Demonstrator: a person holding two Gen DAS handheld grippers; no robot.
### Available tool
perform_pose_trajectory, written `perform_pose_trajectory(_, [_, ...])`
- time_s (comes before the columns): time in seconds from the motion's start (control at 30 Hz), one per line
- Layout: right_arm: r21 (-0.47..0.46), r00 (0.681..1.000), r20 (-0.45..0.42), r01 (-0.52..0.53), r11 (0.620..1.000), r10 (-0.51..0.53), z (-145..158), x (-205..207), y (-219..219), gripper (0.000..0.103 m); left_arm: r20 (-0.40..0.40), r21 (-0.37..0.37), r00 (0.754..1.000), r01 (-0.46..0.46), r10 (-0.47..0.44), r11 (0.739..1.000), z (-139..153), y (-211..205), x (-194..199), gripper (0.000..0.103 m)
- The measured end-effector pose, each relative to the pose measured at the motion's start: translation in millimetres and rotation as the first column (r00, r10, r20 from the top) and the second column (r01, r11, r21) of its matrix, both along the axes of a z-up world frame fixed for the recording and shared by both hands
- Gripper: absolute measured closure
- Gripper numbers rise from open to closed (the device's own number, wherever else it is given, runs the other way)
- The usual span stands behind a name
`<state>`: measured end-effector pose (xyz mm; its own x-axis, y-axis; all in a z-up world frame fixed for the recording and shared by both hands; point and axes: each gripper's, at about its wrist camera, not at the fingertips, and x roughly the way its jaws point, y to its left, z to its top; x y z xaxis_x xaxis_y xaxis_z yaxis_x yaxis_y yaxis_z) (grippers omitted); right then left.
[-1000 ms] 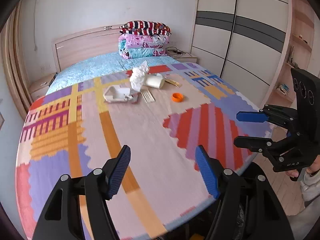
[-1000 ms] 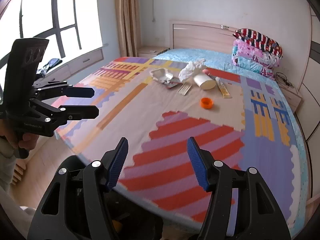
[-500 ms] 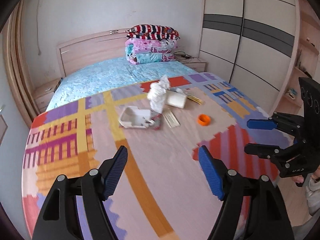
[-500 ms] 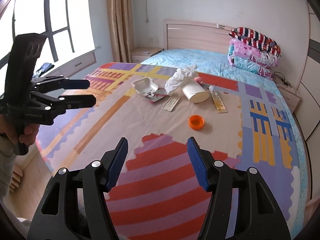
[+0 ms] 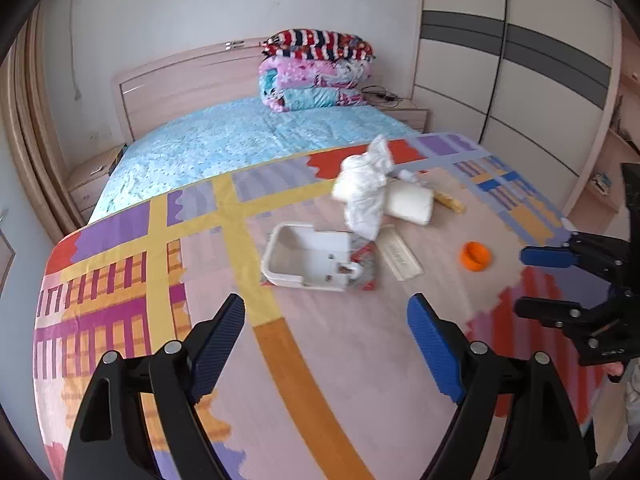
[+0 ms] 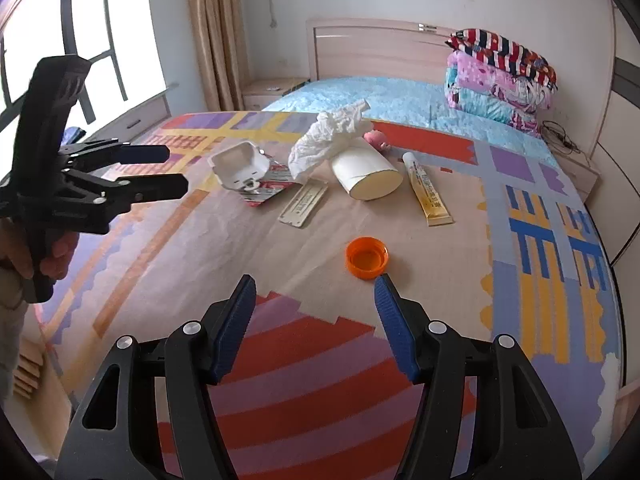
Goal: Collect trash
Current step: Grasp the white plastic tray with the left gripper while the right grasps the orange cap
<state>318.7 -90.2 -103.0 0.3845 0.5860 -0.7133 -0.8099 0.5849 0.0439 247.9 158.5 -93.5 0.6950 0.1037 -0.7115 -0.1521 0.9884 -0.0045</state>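
Left claw (image 5: 326, 334) just widened; right claw (image 6: 314, 306) gapes, both empty.

No legible text. Yellow tube (image 6: 427, 188), flat white strip (image 6: 304, 201) and red-and-silver wrapper (image 6: 269, 188) carry print, too small and blurred to read.

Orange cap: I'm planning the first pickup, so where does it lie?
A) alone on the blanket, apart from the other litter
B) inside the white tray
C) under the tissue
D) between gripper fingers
A: the orange cap lies by itself, apart from the crumpled tissue and white tray.
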Motion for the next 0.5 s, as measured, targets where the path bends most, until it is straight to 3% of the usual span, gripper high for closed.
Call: perform_pose_trajectory(0.5, [-0.034, 0.997, -0.063, 0.032, 0.999, -0.034, -22, 27, 12, 0.042, -0.06, 0.026, 0.997, 0.043, -0.041, 0.999, -26, 20, 38, 0.023])
